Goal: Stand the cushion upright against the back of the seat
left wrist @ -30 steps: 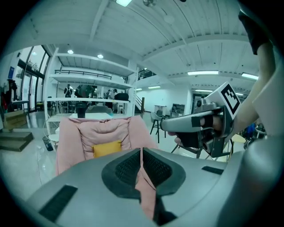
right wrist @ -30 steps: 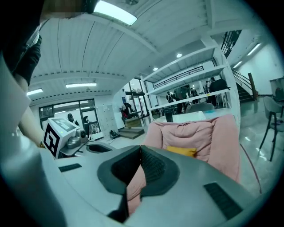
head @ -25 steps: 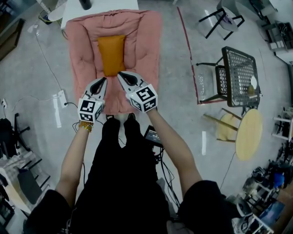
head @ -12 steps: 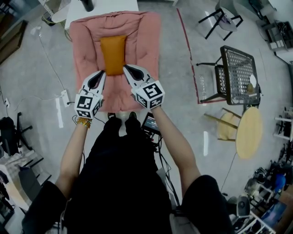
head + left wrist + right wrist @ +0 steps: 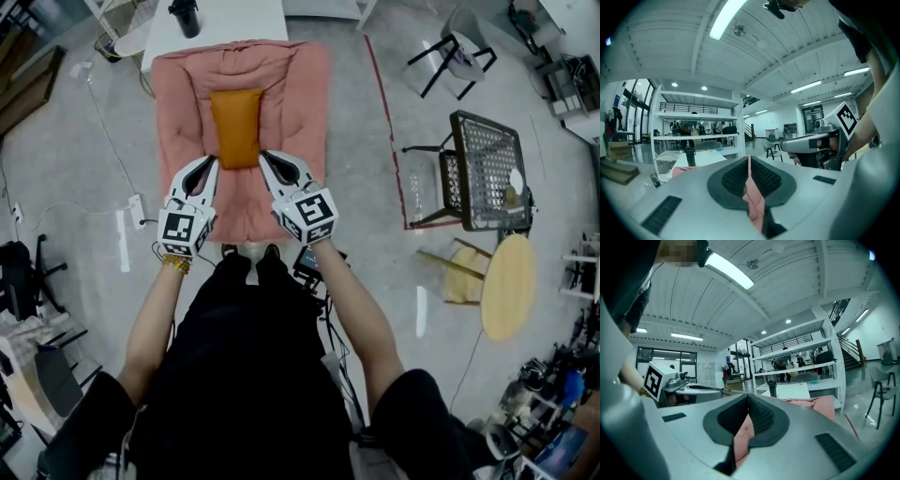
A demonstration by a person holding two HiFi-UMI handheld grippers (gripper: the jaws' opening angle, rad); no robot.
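An orange cushion (image 5: 235, 127) lies flat in the middle of a pink padded seat (image 5: 183, 94) on the floor. My left gripper (image 5: 212, 161) hovers at the cushion's near left corner and my right gripper (image 5: 265, 156) at its near right corner. Both are shut. In the left gripper view the jaws (image 5: 749, 158) meet at the tips, and only pink seat fabric shows through the slit below them. The right gripper view (image 5: 748, 397) shows the same. No orange lies between either pair of jaws. Both grippers point roughly level towards the seat's back.
Behind the seat stands a white table (image 5: 234, 23) with a dark bottle (image 5: 185, 17). A black mesh chair (image 5: 487, 169) and a round wooden table (image 5: 508, 286) stand to the right, past a red floor line (image 5: 384, 122). A power strip with cables (image 5: 138, 211) lies left.
Both grippers have risen and moved forward, from short of the cushion to over its near corners, and stand a little further apart. The cushion has not moved.
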